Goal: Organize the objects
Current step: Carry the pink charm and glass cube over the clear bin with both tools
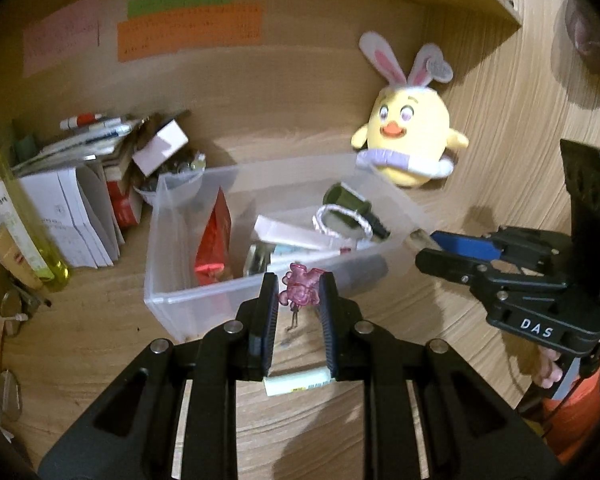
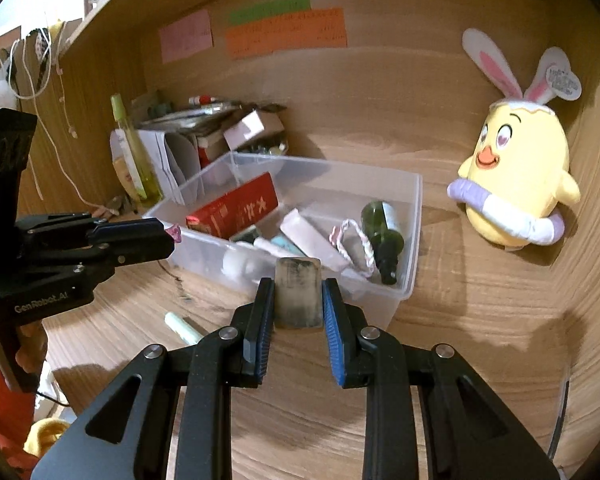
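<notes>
A clear plastic bin (image 1: 188, 300) (image 2: 414, 216) stands on the wooden desk, holding a red box (image 2: 236, 208), a dark green bottle (image 2: 382, 228), a twisted cord and small packets. My left gripper (image 1: 299, 294) is shut on a small pink translucent hair clip (image 1: 300, 286), just in front of the bin's near wall. My right gripper (image 2: 298, 300) is shut on a small greyish rectangular block (image 2: 298, 298), held before the bin's near edge. In the left wrist view the right gripper (image 1: 424, 246) comes in from the right beside the bin's corner. A pale green tube (image 2: 182, 326) (image 1: 296, 384) lies on the desk.
A yellow chick plush with rabbit ears (image 1: 410, 136) (image 2: 516, 176) leans against the back wall to the right of the bin. Stacked papers, boxes and pens (image 1: 84, 184) and a tall yellow-green bottle (image 1: 16, 208) crowd the left. Glasses (image 1: 10, 312) lie at the far left.
</notes>
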Available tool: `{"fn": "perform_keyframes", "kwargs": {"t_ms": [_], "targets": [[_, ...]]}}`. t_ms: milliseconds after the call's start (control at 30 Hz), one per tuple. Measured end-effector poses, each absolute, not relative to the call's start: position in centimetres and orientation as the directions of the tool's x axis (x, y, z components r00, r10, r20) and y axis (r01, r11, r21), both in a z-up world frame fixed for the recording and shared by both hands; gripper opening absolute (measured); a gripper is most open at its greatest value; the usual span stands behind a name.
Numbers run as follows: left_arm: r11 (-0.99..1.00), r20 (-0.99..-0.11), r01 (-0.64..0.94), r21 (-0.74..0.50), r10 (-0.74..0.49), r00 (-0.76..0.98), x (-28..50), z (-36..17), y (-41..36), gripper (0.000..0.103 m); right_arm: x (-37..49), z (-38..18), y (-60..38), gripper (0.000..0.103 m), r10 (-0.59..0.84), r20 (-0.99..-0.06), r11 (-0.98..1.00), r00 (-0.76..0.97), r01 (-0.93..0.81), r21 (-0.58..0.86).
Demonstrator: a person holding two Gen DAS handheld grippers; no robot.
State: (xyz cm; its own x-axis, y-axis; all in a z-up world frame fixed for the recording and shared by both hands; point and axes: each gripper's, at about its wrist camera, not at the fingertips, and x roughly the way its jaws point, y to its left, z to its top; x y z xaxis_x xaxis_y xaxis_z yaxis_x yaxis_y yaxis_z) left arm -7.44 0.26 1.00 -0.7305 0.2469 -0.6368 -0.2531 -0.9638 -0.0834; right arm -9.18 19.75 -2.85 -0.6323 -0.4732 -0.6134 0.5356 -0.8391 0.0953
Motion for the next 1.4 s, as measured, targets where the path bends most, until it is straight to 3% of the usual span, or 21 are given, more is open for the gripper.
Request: {"fn": "perform_keyframes", "kwargs": {"t_ms": [833, 1400], "targets": [[-0.963, -0.521, -0.255, -0.088, 0.263, -0.812, -10.1, 7.2, 0.9, 0.02, -10.6, 1.3, 19.9, 0.022, -0.478, -0.515, -0.854, -0.712, 0.514, 0.082], [-0.971, -0.588, -0.225, -0.075, 0.225, -0.777, -14.8, 4.5, 1.7, 0.02, -13.9, 2.1, 18.8, 0.022, -0.451, -0.514, -0.867, -0.73, 0.496, 0.058]]}}
